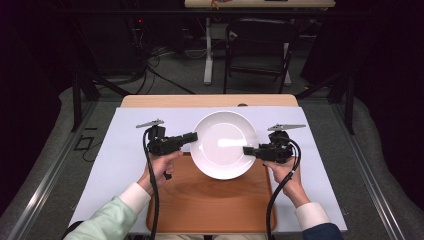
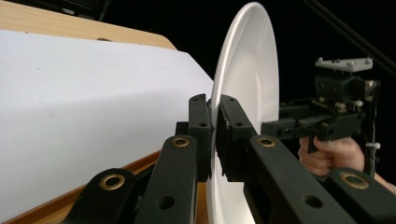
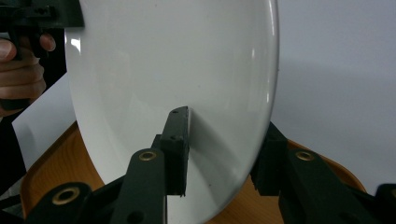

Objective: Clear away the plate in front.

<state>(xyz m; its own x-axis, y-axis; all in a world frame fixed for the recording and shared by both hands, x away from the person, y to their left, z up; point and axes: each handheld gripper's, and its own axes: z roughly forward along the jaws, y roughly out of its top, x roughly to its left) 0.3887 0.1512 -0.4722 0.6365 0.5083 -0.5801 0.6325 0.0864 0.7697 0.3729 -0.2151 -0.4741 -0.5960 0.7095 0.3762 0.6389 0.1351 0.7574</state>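
Observation:
A round white plate (image 1: 222,145) hangs over the far edge of a wooden tray (image 1: 210,200), with a gripper on each side of it. My left gripper (image 1: 192,137) is at the plate's left rim. In the left gripper view its jaws (image 2: 213,121) are clamped on the rim of the plate (image 2: 247,60). My right gripper (image 1: 247,150) is at the right rim. In the right gripper view (image 3: 226,123) one jaw lies against the inner face of the plate (image 3: 163,60) and the other sits behind the rim. I cannot tell whether the plate touches the tray.
The tray lies on a white sheet (image 1: 125,150) that covers most of the wooden table (image 1: 210,100). A dark chair (image 1: 260,45) and a table leg stand on the floor beyond the far edge. Cables trail from both grippers toward the person.

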